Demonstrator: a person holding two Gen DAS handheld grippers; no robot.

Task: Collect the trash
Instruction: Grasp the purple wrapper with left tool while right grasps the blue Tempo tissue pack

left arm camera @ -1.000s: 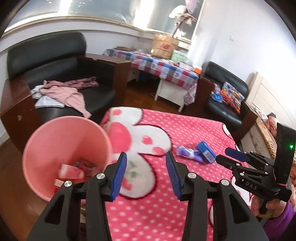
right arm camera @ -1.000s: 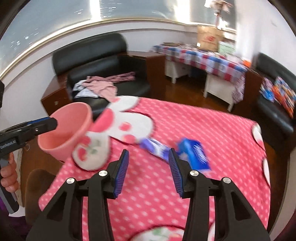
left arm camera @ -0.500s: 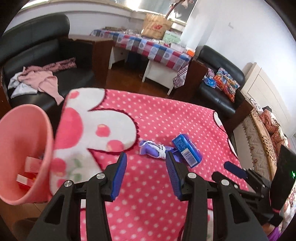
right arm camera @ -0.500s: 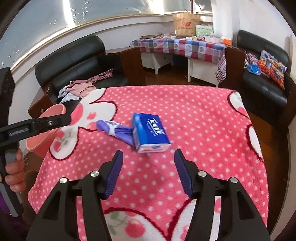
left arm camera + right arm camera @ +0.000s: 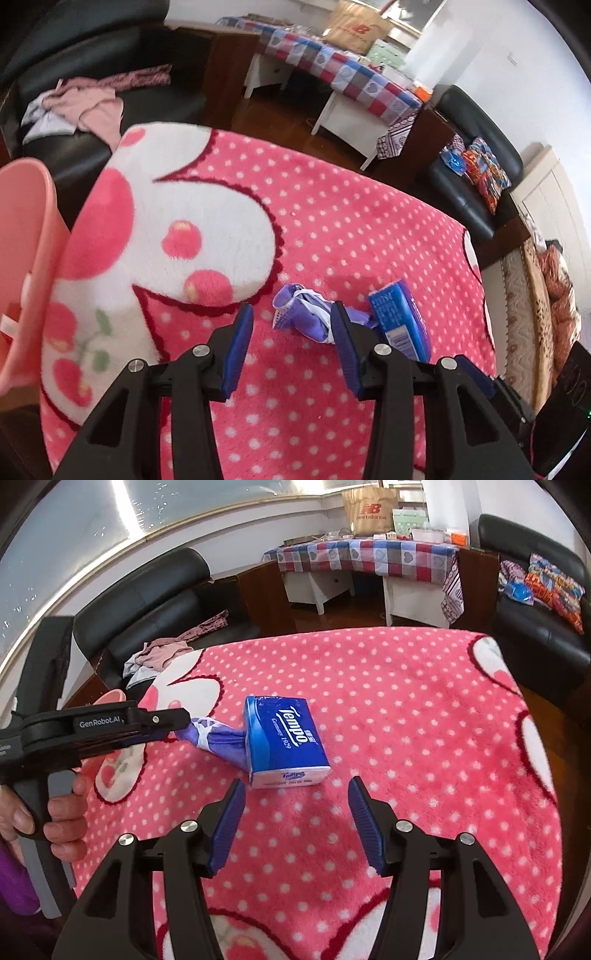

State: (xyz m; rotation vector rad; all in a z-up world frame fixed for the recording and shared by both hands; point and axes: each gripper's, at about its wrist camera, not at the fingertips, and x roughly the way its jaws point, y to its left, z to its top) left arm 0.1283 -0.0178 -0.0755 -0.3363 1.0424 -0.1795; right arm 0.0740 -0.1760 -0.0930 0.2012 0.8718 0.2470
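two grippers hang over the pink dotted blanket — the right gripper spread wide and empty just short of the blue tissue pack. the left gripper is closing, its blue pads not yet pressing the crumpled purple wrapper at their tips, which lies against the pack; the pink bin stands beyond the blanket's edge.

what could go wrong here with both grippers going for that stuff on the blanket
1. The purple wrapper lies partly under the blue tissue pack, so pulling it may drag the pack along.
2. The left gripper, its fingers closing, and the open right gripper are converging on neighbouring items and might collide.
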